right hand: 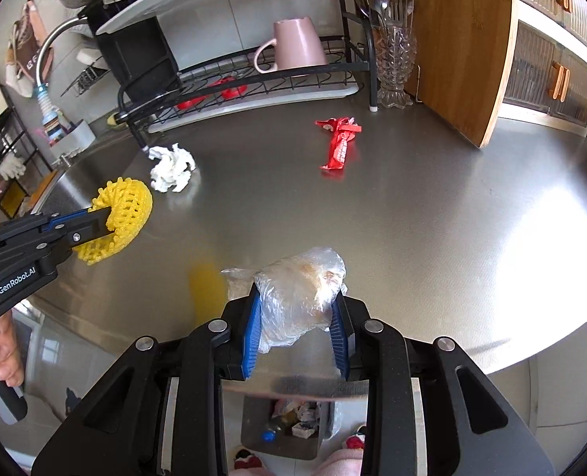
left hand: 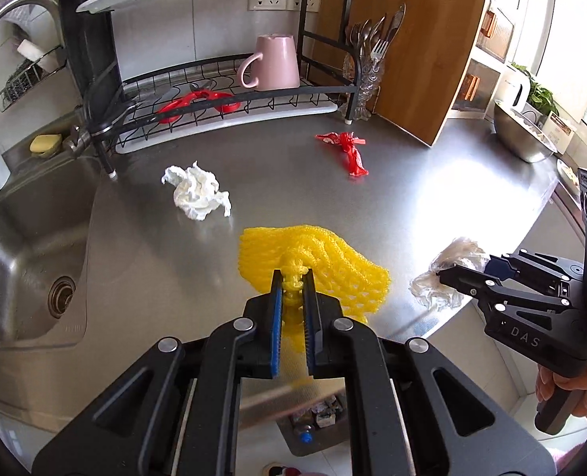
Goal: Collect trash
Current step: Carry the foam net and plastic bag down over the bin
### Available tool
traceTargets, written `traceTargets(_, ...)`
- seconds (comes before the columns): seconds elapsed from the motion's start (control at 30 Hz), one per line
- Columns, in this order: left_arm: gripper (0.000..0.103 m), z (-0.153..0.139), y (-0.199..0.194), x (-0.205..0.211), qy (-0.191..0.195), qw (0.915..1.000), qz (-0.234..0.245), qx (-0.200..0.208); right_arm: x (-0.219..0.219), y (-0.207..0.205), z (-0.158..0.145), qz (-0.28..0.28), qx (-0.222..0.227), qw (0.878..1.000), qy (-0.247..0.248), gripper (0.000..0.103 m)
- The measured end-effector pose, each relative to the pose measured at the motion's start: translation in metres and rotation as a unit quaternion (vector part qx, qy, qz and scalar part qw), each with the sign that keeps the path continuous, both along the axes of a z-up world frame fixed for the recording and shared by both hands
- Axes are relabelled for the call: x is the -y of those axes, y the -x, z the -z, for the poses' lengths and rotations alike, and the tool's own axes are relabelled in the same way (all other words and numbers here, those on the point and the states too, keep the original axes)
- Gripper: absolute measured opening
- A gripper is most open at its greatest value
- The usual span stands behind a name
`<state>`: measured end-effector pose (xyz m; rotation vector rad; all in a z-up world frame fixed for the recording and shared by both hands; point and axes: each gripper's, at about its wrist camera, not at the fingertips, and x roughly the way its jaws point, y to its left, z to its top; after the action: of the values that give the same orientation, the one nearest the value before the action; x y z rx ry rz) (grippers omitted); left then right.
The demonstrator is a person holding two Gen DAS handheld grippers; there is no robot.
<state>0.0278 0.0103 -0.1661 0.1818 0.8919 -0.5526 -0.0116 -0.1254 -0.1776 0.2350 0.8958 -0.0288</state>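
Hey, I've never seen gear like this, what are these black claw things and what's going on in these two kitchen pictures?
They are hand-held pincers, one in each of a person's hands, each carrying a camera that looks along its two fingers. One picture comes from each pincer.

The left gripper is shut on a yellow foam net. The right gripper is clamped on a crumpled clear plastic bag.

On the steel counter lie a crumpled white tissue and a red wrapper. Below the counter edge stands a trash bin.
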Motion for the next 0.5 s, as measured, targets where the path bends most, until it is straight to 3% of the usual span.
traceTargets(0.27, 0.008, 0.015, 0.086, -0.042, 0.003, 0.9992, 0.023, -0.032, -0.043, 0.072, -0.004, -0.009, 0.006, 1.0, -0.005, 0.031)
traceTargets(0.5, 0.008, 0.056, 0.13, -0.064, -0.011, 0.9954, 0.013, -0.094, -0.067, 0.11, 0.021, -0.019, -0.038, 0.999, -0.027, 0.031)
